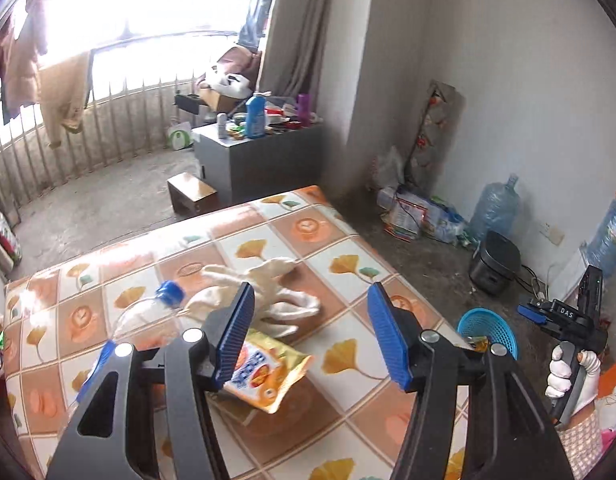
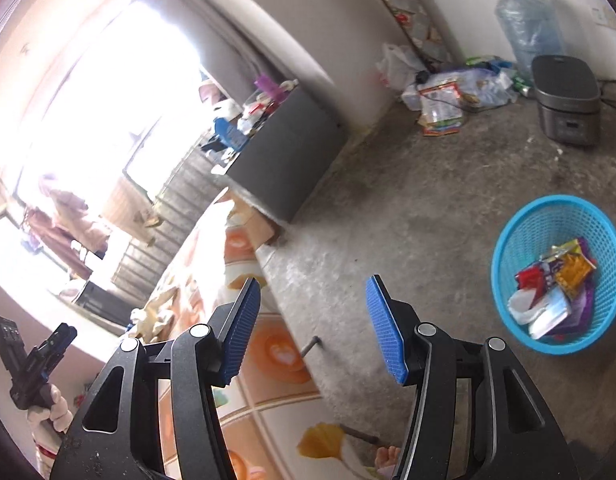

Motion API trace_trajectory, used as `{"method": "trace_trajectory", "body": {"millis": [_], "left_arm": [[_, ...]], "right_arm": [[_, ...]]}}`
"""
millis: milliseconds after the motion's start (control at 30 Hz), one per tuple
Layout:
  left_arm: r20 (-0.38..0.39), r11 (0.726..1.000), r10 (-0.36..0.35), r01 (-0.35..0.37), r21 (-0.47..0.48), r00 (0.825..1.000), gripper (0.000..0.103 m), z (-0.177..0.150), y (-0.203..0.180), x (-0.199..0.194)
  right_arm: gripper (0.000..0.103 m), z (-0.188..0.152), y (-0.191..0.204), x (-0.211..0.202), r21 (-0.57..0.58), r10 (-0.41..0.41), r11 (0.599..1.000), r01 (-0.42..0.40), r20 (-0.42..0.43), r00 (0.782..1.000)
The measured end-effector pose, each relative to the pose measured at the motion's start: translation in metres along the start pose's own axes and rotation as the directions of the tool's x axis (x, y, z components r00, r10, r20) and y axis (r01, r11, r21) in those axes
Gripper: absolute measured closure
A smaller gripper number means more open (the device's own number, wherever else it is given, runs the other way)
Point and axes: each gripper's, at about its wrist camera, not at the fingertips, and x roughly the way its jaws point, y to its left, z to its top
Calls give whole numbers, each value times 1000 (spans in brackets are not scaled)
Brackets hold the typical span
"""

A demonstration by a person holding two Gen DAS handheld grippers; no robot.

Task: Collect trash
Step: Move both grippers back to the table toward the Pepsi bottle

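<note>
Table point(image 1: 348, 248), snack bag point(image 1: 267, 376) under left gripper point(image 1: 312, 340)

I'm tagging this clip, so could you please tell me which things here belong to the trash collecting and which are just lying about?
Job:
- snack bag
- bottle
- blue basket
- left tool, open
- right tool, open

Lying about:
- white gloves
- rice cooker
- water jug
- grey cabinet

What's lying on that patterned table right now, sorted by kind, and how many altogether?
Plastic bottle: 1
White gloves: 1 heap; I cannot tell how many
Snack packet: 1
Total: 3 kinds of thing on the table, with both tongs open and empty above it.
</note>
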Motion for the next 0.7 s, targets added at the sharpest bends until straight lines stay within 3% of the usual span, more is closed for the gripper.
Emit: {"method": "trace_trajectory", "body": {"millis": [133, 300, 467, 600, 700], "left_arm": [[-3, 998, 5, -5, -59, 1000, 46, -21, 36, -12], [-7, 992, -44, 43, -122, 999, 46, -45, 56, -15], [-24, 971, -103, 95, -220, 994, 46, -57, 71, 0], [-13, 948, -144, 134, -289, 989, 46, -59, 81, 11], [-20, 937, -139, 125, -325, 990, 49, -57, 88, 22]], "right_arm": [[50, -9, 54, 17, -117, 42, 992, -52, -90, 995], [50, -20, 114, 45, -205, 105, 968, -143, -185, 977], [50, -32, 169, 84, -215, 170, 945, -245, -317, 933], [50, -34, 201, 119, -219, 168, 939, -266, -383, 908], [50, -32, 216, 141, -208, 146, 946, -250, -417, 897]]}}
